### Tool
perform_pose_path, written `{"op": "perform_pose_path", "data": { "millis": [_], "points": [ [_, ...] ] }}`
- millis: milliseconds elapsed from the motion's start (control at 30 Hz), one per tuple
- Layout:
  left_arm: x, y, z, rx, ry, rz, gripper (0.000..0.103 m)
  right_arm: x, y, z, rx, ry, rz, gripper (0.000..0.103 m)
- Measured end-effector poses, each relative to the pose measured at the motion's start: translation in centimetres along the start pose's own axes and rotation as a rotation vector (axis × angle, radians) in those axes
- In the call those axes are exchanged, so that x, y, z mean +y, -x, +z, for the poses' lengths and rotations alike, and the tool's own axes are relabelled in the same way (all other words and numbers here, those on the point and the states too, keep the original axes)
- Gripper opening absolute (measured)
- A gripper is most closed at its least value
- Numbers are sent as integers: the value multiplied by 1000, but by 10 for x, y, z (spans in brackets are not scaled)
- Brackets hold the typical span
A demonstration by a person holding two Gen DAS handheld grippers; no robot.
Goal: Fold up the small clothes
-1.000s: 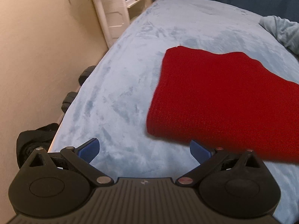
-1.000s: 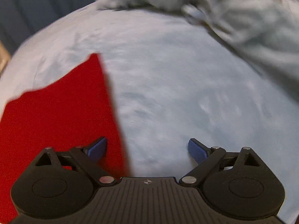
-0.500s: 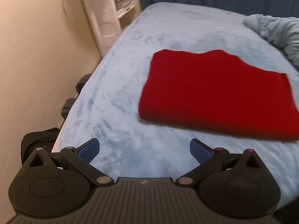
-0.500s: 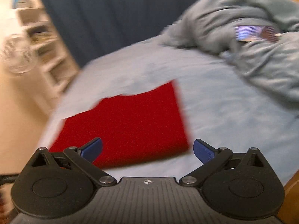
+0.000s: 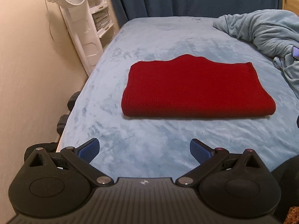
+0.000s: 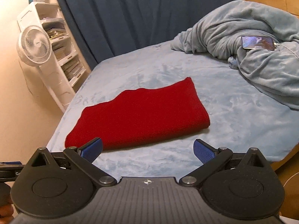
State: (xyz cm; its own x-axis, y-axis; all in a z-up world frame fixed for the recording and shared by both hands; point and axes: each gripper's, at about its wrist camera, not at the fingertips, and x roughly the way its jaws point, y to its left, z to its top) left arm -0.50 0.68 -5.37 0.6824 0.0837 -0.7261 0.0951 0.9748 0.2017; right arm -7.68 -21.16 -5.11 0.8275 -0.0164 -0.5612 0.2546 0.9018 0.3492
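red cloth (image 5: 194,87) lay folded on bed (image 5: 149,149) | left tongs (image 5: 144,149) – right tongs (image 6: 147,149) spread, empty | next: press edges flat – go slow

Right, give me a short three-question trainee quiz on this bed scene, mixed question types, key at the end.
1. True or false: the red knitted garment lies folded flat on the light blue bed cover.
2. Multiple choice: what is between the fingers of the left gripper and the right gripper? A) a sleeve B) nothing C) a blanket corner
3. Short answer: what rests on top of the rumpled blue blanket in the right wrist view?

Key:
1. True.
2. B: both stand wide open, clear of the garment.
3. A phone with a white cable attached.
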Motion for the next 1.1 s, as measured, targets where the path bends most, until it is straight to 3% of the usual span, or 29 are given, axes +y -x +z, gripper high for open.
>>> {"op": "perform_pose_path", "data": {
  "millis": [467, 1100],
  "points": [
    [9, 2, 1, 0, 27, 0, 103, 7, 5, -1, 1, 22, 4, 102],
    [6, -28, 6, 78, 39, -7, 103, -2, -23, -4, 75, -14, -12, 102]
  ]
}}
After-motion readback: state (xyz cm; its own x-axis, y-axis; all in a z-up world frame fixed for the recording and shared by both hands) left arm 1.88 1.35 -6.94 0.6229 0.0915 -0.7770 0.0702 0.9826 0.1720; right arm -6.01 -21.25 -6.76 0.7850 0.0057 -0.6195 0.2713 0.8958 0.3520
